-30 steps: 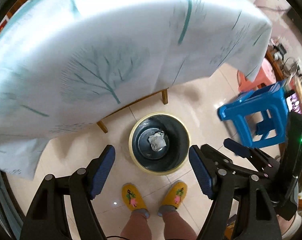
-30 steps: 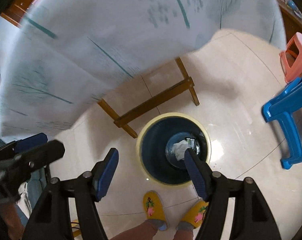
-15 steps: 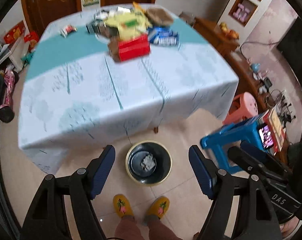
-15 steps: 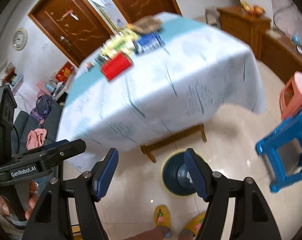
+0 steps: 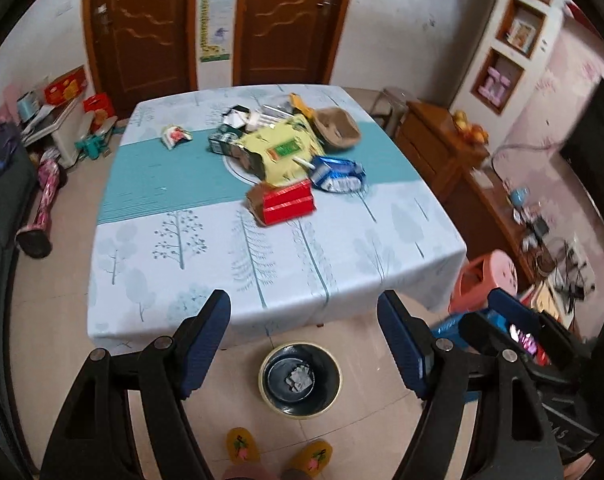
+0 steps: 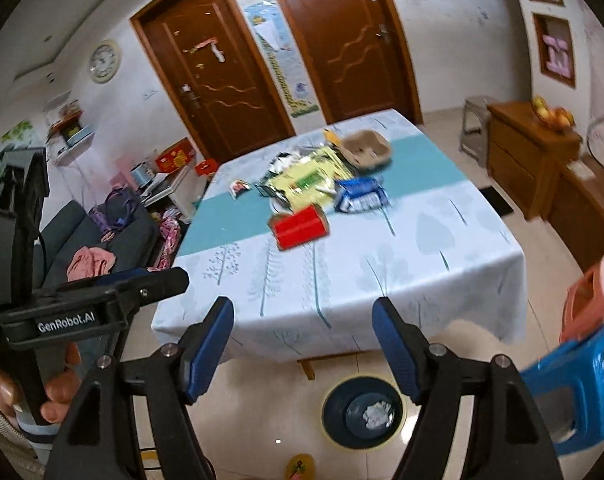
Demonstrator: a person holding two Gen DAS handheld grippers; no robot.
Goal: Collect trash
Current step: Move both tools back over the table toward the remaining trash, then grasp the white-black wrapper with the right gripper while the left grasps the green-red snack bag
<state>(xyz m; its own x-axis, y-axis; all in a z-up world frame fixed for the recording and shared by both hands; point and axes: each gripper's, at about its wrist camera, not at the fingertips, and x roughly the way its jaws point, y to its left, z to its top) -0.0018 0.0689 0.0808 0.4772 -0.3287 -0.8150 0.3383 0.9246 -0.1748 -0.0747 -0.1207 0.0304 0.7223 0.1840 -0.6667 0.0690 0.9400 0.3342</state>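
From where I sit, the biggest thing in both views is the square table (image 5: 278,248), draped in a pale cloth printed with trees and crossed by a teal band. Two brown wooden doors (image 5: 286,20) stand in the wall behind it, and a wooden sideboard (image 6: 529,152) runs along the right wall.

On the floor, a blue plastic stool (image 6: 573,396) sits at the right, with a pink stool (image 5: 489,280) just behind it. A dark waste bin (image 5: 300,380) with a pale yellow rim stands on the tiles just in front of the table's near edge, and a crumpled white paper (image 5: 300,376) lies at its bottom. Two yellow slippers (image 5: 242,444) show below the bin.

The trash is heaped near the middle of the table: a yellow bag (image 5: 282,152), a blue-and-white wrapper (image 5: 337,172) to its right, a red box (image 5: 286,202) nearest me, a brown paper tray (image 5: 335,128) at the far right of the heap, and a small wrapper (image 5: 174,136) lying apart on the left.

My left gripper (image 5: 303,344) is held wide apart with nothing between its blue pads. My right gripper (image 6: 302,348) is also spread wide and empty; its jaws have just been opening a little further. In the right view, a hand (image 6: 58,380) grips the left tool's handle.
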